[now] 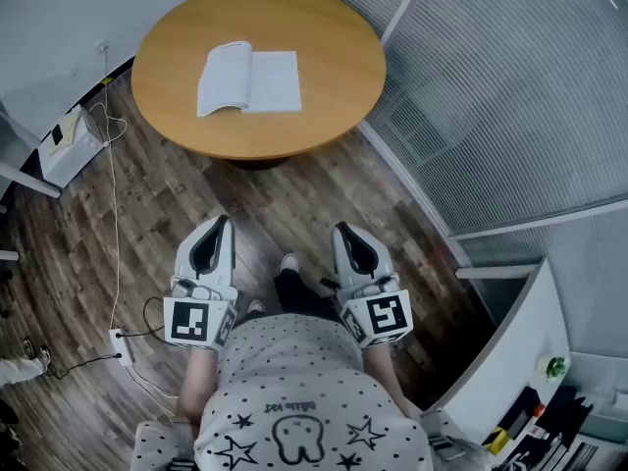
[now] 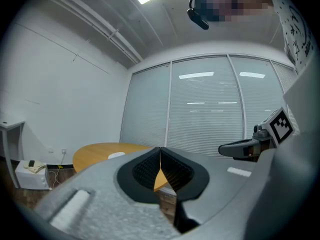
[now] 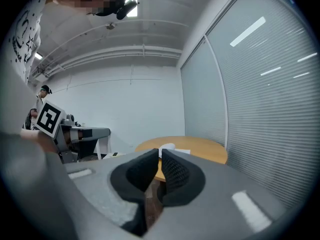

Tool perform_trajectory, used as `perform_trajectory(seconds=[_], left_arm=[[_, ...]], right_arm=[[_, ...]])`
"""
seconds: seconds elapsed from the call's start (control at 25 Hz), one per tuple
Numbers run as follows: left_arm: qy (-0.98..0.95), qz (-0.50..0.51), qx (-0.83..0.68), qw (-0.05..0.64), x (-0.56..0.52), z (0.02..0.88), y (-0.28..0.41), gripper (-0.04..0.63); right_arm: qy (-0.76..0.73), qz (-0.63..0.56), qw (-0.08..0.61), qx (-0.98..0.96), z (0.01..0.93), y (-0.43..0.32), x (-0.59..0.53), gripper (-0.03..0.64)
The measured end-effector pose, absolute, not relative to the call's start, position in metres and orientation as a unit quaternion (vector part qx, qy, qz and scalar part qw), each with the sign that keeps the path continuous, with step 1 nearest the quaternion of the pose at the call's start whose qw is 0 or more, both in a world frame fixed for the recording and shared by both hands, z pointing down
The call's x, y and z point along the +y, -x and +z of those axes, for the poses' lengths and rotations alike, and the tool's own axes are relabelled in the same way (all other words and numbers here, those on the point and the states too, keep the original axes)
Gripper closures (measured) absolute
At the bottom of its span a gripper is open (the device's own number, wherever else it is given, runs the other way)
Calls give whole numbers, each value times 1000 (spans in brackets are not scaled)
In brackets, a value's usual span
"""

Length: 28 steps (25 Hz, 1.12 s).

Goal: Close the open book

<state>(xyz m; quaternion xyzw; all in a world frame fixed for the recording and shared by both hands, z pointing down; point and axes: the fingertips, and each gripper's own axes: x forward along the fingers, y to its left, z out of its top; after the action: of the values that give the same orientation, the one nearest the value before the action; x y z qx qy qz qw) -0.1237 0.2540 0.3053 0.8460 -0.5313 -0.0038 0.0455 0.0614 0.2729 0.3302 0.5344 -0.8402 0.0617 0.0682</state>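
open book [image 1: 248,79] seen lying flat, pages up, on round wooden table [image 1: 324,116], well ahead of person. both grippers held low near body, over wood floor [image 1: 294,199], well apart from table. left gripper [image 1: 220,226]: jaws pressed together, nothing held. right gripper [image 1: 345,232]: jaws all but together, thin slit left, nothing between. step judged: approach, book not yet reached. next move judged to need table neared, one half of book lifted and folded over other.
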Motion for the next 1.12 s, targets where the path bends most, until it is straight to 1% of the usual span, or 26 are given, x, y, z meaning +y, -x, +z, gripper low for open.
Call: perform_trajectory(seconds=[0.2, 0.56, 0.92, 1.12], left_arm=[[-841, -17, -539, 39, 218, 304, 100, 581], [-831, -14, -555, 35, 178, 306, 83, 581], [-818, -16, -574, 36, 160, 312, 78, 581], [-814, -12, -578, 58, 158, 325, 91, 581]], right_arm=[[-533, 53, 65, -842, 329, -90, 229, 595], [-516, 57, 66, -852, 333, -107, 188, 595], [-506, 69, 76, -857, 345, -125, 163, 595], [-498, 92, 91, -857, 363, -111, 154, 595]])
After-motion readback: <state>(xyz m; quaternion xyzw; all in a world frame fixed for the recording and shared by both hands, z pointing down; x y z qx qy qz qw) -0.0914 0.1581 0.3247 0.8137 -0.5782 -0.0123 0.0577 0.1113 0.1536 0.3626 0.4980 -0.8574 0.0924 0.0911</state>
